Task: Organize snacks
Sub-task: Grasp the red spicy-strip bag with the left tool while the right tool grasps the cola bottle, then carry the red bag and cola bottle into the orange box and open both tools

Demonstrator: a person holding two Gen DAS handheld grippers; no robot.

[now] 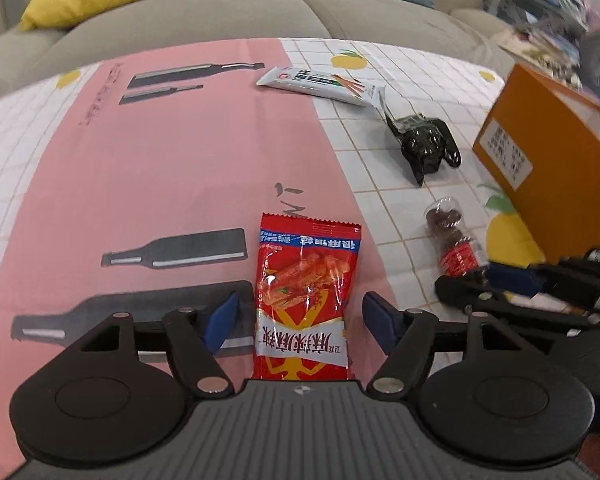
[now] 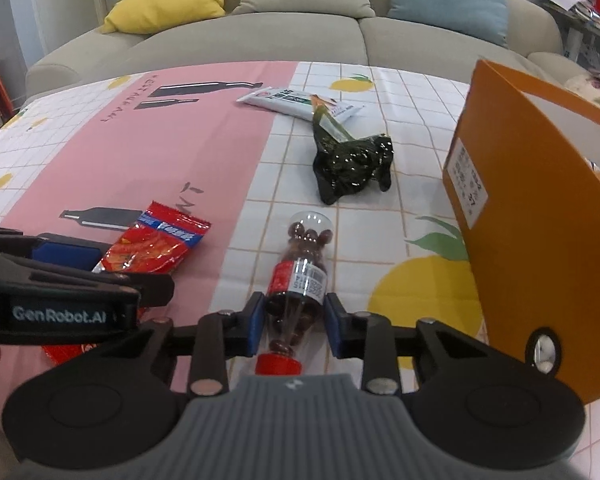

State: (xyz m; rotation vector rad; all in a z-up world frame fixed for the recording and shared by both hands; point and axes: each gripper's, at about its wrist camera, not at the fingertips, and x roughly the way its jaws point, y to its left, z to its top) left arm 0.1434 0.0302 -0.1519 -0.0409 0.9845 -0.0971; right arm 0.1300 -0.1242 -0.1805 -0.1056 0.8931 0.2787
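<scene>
Red foil snack packet (image 1: 306, 304): flat on pink cloth near table's front edge, between wide-open left gripper (image 1: 300, 316), untouched. Clear plastic bottle of chocolate balls (image 2: 300, 280): lying beside open orange cardboard box (image 2: 540, 216), right gripper (image 2: 294, 320) pads closed on its sides, probably for boxing.

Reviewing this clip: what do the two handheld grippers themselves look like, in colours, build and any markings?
Both match: the left gripper and right gripper have black linkage arms with silver pivot pins, blue finger pads, round black discs either side and a ribbed grey body. The left one's side reads "GenRobot.AI" in white. No cables or sleeves show.
</scene>
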